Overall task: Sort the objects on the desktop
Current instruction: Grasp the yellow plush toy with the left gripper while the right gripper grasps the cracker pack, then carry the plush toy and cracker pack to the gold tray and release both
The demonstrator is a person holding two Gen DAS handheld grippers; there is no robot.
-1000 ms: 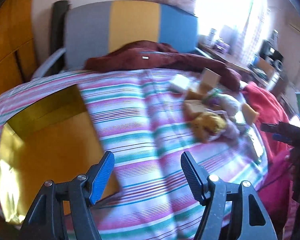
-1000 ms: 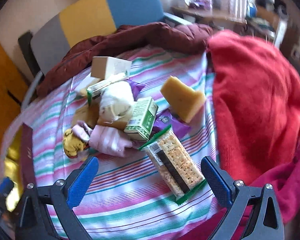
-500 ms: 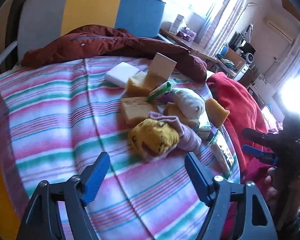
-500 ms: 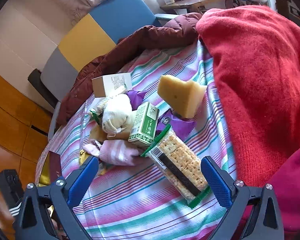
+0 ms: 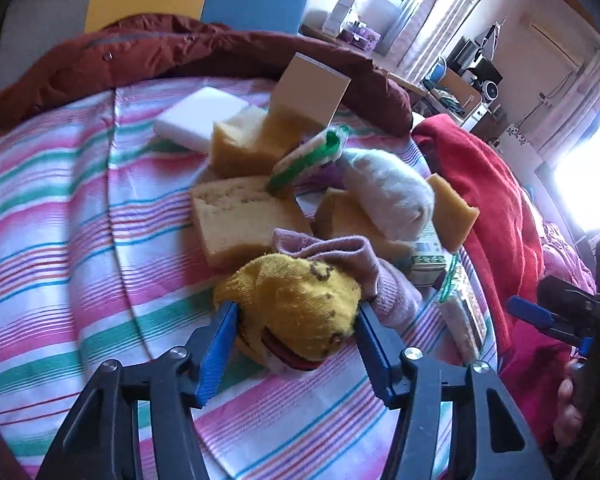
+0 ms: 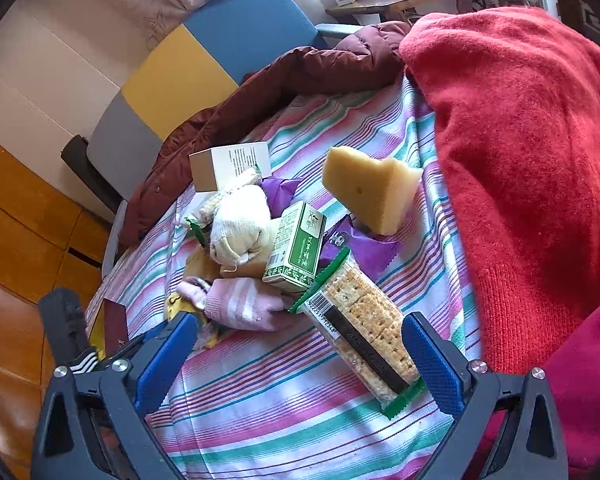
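Your left tool [image 5: 294,330] is closing around the yellow sock [image 5: 296,304], so squeeze only that bundle, clear of the pink sock [image 5: 364,264], while your right tool [image 6: 300,364] hangs released over the cracker packet [image 6: 364,336].

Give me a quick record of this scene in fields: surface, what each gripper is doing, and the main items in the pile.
surface: striped cloth
left gripper: jaws closing, pads against the yellow sock
right gripper: open, holding nothing, cracker pack between its fingers
pile: pink sock, white sock, green box, sponges, white block
beside pile: red blanket
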